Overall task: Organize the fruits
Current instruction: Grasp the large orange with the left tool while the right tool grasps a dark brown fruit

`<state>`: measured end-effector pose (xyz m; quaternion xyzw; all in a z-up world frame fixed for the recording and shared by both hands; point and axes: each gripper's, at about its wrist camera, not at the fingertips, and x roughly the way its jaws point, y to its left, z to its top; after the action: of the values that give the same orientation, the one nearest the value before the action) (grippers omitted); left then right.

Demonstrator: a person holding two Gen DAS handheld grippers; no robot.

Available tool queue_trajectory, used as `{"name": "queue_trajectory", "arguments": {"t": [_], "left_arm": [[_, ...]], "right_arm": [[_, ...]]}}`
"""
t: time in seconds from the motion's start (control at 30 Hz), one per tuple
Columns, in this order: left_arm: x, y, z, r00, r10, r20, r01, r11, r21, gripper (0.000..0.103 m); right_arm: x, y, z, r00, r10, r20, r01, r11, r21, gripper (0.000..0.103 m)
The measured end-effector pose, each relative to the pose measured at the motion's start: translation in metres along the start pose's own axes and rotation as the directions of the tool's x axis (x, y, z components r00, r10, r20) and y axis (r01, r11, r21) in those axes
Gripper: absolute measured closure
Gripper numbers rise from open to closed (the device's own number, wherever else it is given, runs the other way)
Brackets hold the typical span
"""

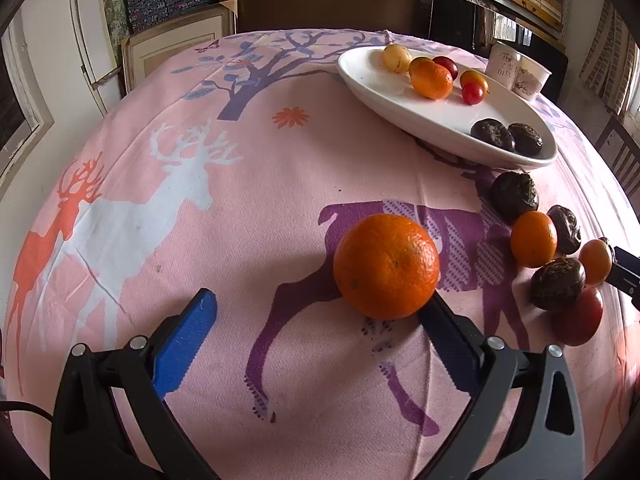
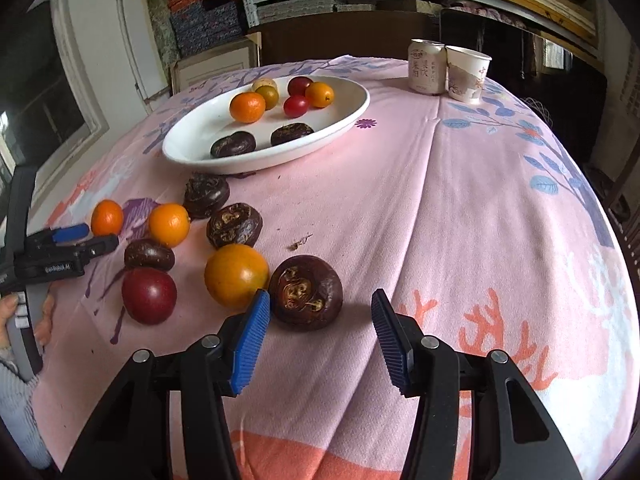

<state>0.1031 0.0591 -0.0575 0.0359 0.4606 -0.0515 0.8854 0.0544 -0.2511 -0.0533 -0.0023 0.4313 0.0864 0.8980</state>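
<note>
In the left wrist view my left gripper [image 1: 320,312] stands open low over the pink cloth. A big orange [image 1: 386,266] lies between its fingers, against the right one and far from the blue left pad [image 1: 188,344]. In the right wrist view my right gripper [image 2: 320,300] straddles a dark brown water chestnut [image 2: 306,292]. The left pad [image 2: 250,340] is at its edge and the right pad stands apart. A white oval plate [image 2: 192,136] holds small oranges, red and yellow fruits and two dark chestnuts. Several loose fruits lie nearby, among them a yellow-orange one [image 2: 236,274] and a red one [image 2: 149,295].
A drink can [image 2: 426,66] and a paper cup [image 2: 466,74] stand at the table's far right. A person's hand [image 2: 40,320] holds the left gripper [image 2: 94,237] at the left edge. Shelves and boxes line the wall behind the table.
</note>
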Motion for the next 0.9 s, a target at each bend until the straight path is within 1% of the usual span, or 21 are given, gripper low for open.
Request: {"name": "queue_trajectory", "arguments": {"t": [0.03,0.13,0.17,0.2,0.23,0.27,0.33,0.47,0.57,0.63,0.67,0.73,0.77,0.8,0.83,0.87,0.9], "left_arm": [[0.0,0.0,0.0,1.0,0.001,0.0,-0.001,1.0,0.001,0.004],[0.0,0.0,0.0,1.0,0.001,-0.001,-0.001,1.0,0.001,0.004],[0.0,0.0,0.0,1.0,0.0,-0.001,0.0,1.0,0.001,0.004],[0.0,0.001,0.0,1.0,0.0,-0.002,0.0,1.0,0.001,0.004],[0.0,0.0,0.0,1.0,0.0,-0.001,0.0,1.0,0.001,0.004],[0.0,0.0,0.0,1.0,0.001,-0.001,-0.001,1.0,0.001,0.004],[0.0,0.0,0.0,1.0,0.001,-0.001,-0.001,1.0,0.001,0.004],[-0.003,0.001,0.0,1.0,-0.006,0.016,0.006,1.0,-0.003,0.004],[-0.017,-0.002,0.0,0.994,-0.04,0.101,0.04,0.999,0.004,0.005],[-0.021,-0.007,0.003,0.989,-0.041,0.14,0.039,0.999,0.016,0.004],[-0.02,-0.01,0.005,0.989,-0.035,0.14,0.032,0.999,0.024,0.004],[-0.014,-0.016,0.007,0.993,-0.029,0.115,0.024,0.999,0.043,0.004],[-0.011,-0.019,0.008,0.994,-0.033,0.101,0.027,0.998,0.053,0.007],[-0.009,-0.02,0.009,0.995,-0.037,0.092,0.032,0.998,0.06,0.011],[-0.007,-0.021,0.009,0.996,-0.046,0.083,0.04,0.997,0.064,0.029],[-0.004,-0.021,0.01,0.996,-0.063,0.068,0.059,0.996,0.061,0.043],[-0.001,-0.019,0.011,0.994,-0.092,0.055,0.09,0.995,0.049,0.046]], "right_arm": [[0.0,0.003,0.001,1.0,-0.004,-0.002,0.004,1.0,-0.029,0.05],[0.001,0.013,0.006,0.999,-0.05,0.021,0.052,0.991,-0.121,0.05],[0.005,0.017,0.008,0.998,-0.065,0.015,0.067,0.987,-0.145,0.05],[0.013,0.019,0.009,0.997,-0.073,-0.017,0.069,0.985,-0.159,0.051],[0.015,0.017,0.011,0.998,-0.058,-0.013,0.055,0.986,-0.155,0.053],[0.016,0.014,0.012,0.999,-0.035,-0.022,0.031,0.989,-0.144,0.053],[0.016,0.009,0.012,1.0,-0.013,-0.013,0.011,0.994,-0.113,0.061],[0.012,0.0,0.012,1.0,0.008,0.004,-0.008,0.998,-0.069,0.061],[0.009,-0.013,0.013,0.999,0.037,0.023,-0.037,0.999,-0.002,0.061],[0.01,-0.024,0.013,0.999,0.045,0.022,-0.046,0.997,0.056,0.061],[0.011,-0.028,0.012,0.999,0.045,0.02,-0.046,0.996,0.078,0.061],[0.011,-0.032,0.012,0.998,0.052,0.019,-0.054,0.994,0.097,0.061],[0.012,-0.031,0.012,0.999,0.051,0.018,-0.052,0.994,0.095,0.061],[0.012,-0.03,0.011,0.999,0.048,0.017,-0.049,0.995,0.092,0.061],[0.012,-0.03,0.011,0.999,0.047,0.017,-0.048,0.995,0.091,0.061],[0.012,-0.03,0.011,0.999,0.049,0.018,-0.05,0.994,0.093,0.061],[0.012,-0.029,0.011,0.999,0.048,0.017,-0.05,0.994,0.093,0.061]]}}
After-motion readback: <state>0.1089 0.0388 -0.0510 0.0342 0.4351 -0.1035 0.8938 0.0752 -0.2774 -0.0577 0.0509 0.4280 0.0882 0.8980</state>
